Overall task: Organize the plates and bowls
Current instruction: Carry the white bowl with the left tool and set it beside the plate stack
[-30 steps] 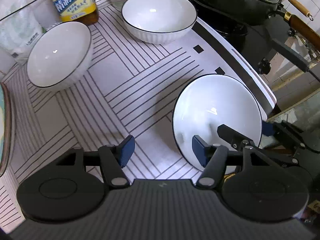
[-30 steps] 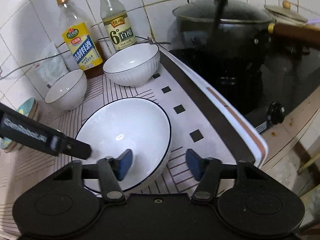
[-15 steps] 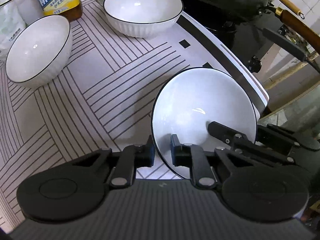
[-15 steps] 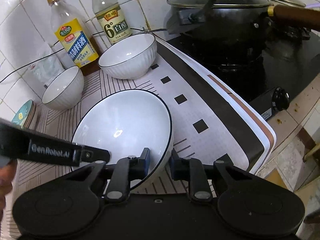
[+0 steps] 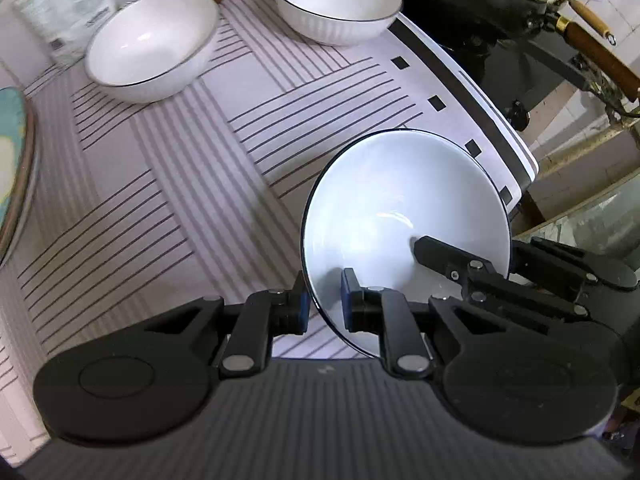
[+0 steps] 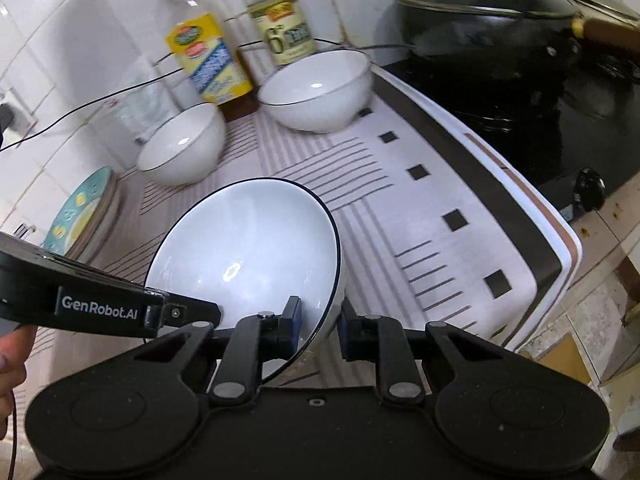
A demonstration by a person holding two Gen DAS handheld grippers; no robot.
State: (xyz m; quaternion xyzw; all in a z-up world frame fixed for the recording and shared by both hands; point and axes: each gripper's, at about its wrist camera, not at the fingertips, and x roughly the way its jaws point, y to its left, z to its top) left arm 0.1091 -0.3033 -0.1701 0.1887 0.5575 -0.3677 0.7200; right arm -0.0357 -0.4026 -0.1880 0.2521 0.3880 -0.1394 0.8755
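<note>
A large white bowl with a dark rim (image 5: 400, 208) (image 6: 244, 248) is held tilted above the striped mat. My left gripper (image 5: 324, 304) is shut on its near-left rim. My right gripper (image 6: 320, 326) is shut on its right rim, and it shows at the bowl's right in the left wrist view (image 5: 480, 272). The left gripper's body crosses the lower left of the right wrist view (image 6: 100, 308). Two more white bowls stand on the mat: one at the left (image 5: 150, 46) (image 6: 182, 146), one further back (image 5: 338, 0) (image 6: 316, 88). A stack of teal patterned plates (image 6: 80, 216) (image 5: 12, 168) lies at the far left.
Two bottles (image 6: 204, 52) (image 6: 284, 20) stand against the tiled wall behind the bowls. A black stove with a lidded wok (image 6: 480, 12) is to the right of the mat. The mat's right edge (image 6: 552, 240) ends at the counter edge.
Both grippers closed on the big bowl's rim and lifted it, tilting it up. The view has swung so the back bowls appear further right.
</note>
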